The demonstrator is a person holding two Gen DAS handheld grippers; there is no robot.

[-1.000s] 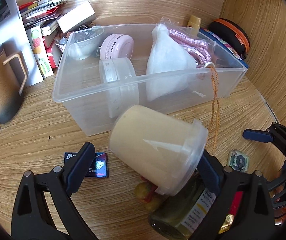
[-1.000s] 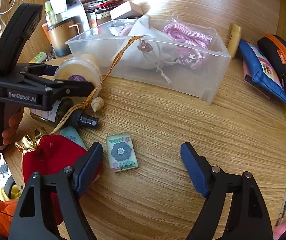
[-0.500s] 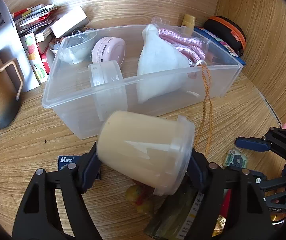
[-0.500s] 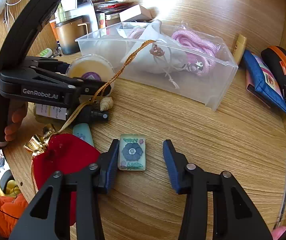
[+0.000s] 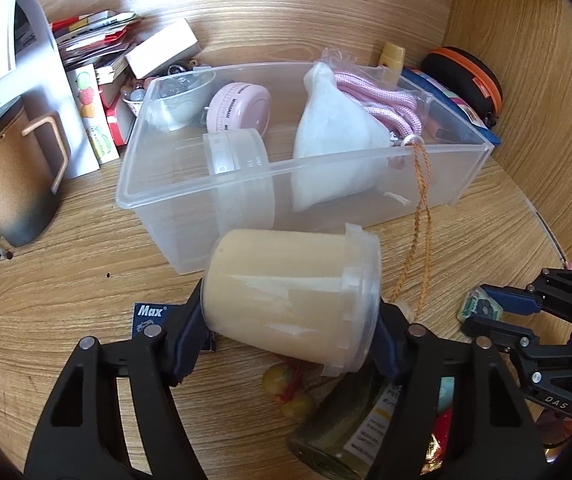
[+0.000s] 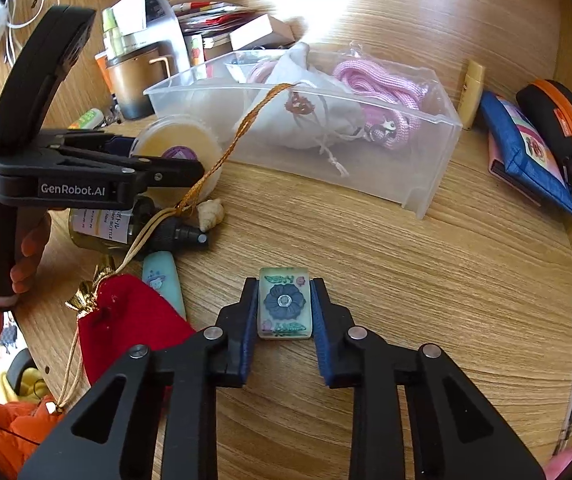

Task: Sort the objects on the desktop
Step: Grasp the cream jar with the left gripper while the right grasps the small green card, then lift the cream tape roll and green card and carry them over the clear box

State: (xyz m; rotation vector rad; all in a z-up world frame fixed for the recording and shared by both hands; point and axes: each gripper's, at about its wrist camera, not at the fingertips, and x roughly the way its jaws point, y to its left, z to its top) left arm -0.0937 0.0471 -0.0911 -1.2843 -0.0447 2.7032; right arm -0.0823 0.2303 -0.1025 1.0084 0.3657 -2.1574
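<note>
My left gripper [image 5: 289,332] is shut on a cream-filled plastic tub [image 5: 289,292], held on its side above the desk just in front of the clear plastic bin [image 5: 246,176]. The tub's lid shows in the right wrist view [image 6: 178,152]. My right gripper [image 6: 284,308] is shut on a small flower-patterned tile [image 6: 284,303] that lies on the desk; the tile and gripper also show in the left wrist view [image 5: 481,306]. The bin [image 6: 437,136] holds a white pouch [image 5: 333,148], pink rope [image 5: 381,100], a pink round case [image 5: 242,108] and a clear cup [image 5: 238,160].
Below the tub lie a dark glass bottle [image 6: 126,224], a shell [image 6: 210,213], a red pouch [image 6: 126,320] with an orange cord [image 6: 246,128] and a teal case [image 6: 162,276]. A brown mug [image 5: 10,184] stands left. A blue pouch [image 6: 525,152] and black-orange case [image 6: 557,120] lie right.
My left gripper closed on the tub and lifted it slightly. My right gripper moved forward over the tile and closed on it.
</note>
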